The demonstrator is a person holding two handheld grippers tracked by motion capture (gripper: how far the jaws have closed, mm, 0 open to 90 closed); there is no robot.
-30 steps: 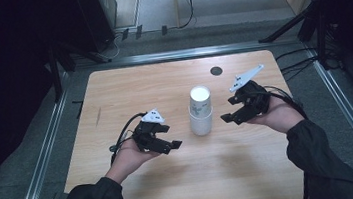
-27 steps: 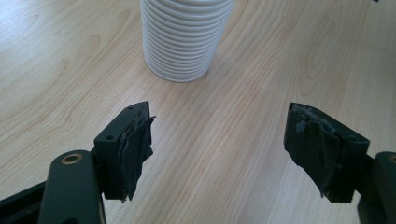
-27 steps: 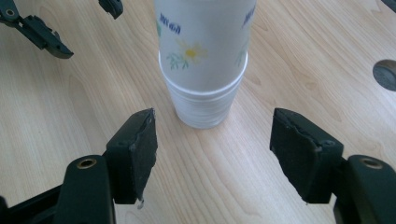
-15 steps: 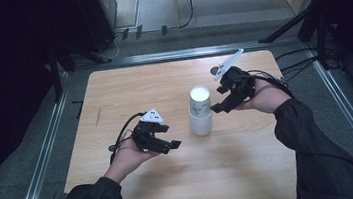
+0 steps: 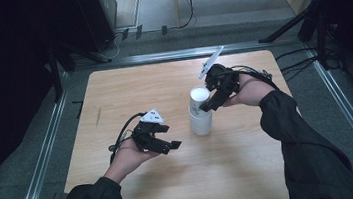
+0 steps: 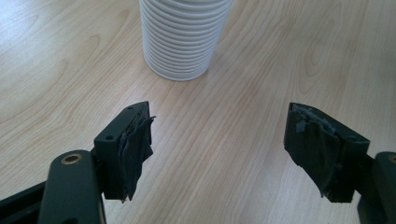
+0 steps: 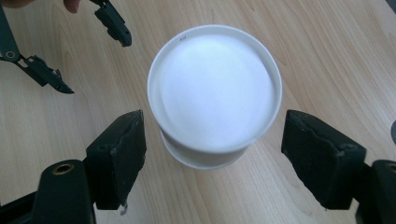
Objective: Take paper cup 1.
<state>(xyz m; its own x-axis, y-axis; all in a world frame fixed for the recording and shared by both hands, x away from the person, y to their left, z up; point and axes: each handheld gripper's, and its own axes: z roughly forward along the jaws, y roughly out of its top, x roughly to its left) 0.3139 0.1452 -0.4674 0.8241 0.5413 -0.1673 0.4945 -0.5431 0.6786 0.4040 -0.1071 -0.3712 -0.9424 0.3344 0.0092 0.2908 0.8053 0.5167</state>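
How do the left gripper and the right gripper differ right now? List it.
1. The right gripper hangs above the stack of white cups, pointing down at its rim; the left gripper sits low beside the stack, aimed level at its base.
2. The right gripper's jaws have just been opening and straddle the top cup without touching; the left gripper's jaws have bare table between them.
Shared: both are black, hand-held, open and hold nothing.

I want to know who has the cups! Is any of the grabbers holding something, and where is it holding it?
Nothing is held. The right gripper, jaws just opening, hangs over the stack of white cups without touching. The left gripper is open beside it.
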